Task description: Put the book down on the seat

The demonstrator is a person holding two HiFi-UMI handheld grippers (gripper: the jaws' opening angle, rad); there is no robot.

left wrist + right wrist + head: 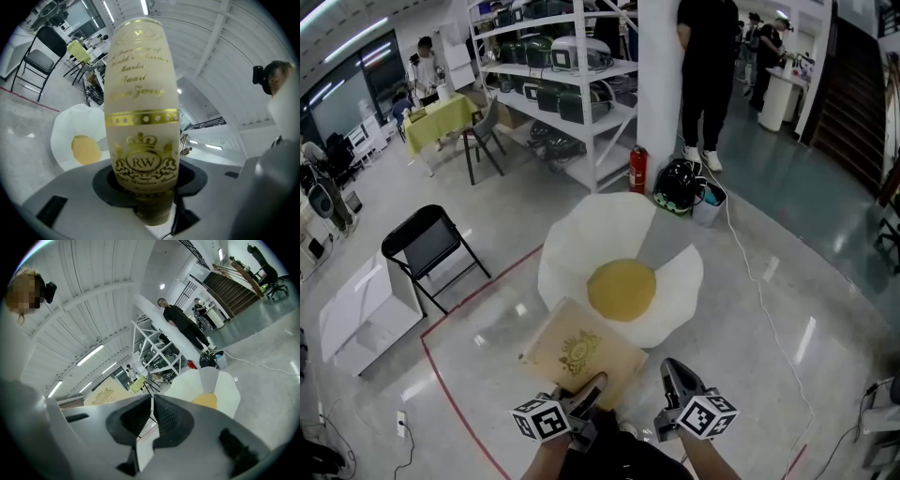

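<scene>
Both were closed: left claw [584,392] on the book [581,349], pointing forward at the seat [622,289] just ahead; right claw [677,377] empty.

My head camera looks forward and steeply down, with my left tongs [589,386] and right tongs [675,373] at its bottom edge. Each tongs' camera sits close behind its own jaws, tipped up toward the ceiling; the left one is mostly filled by the book [140,108]. All three share the egg-shaped seat [609,234] ahead of the tongs
</scene>
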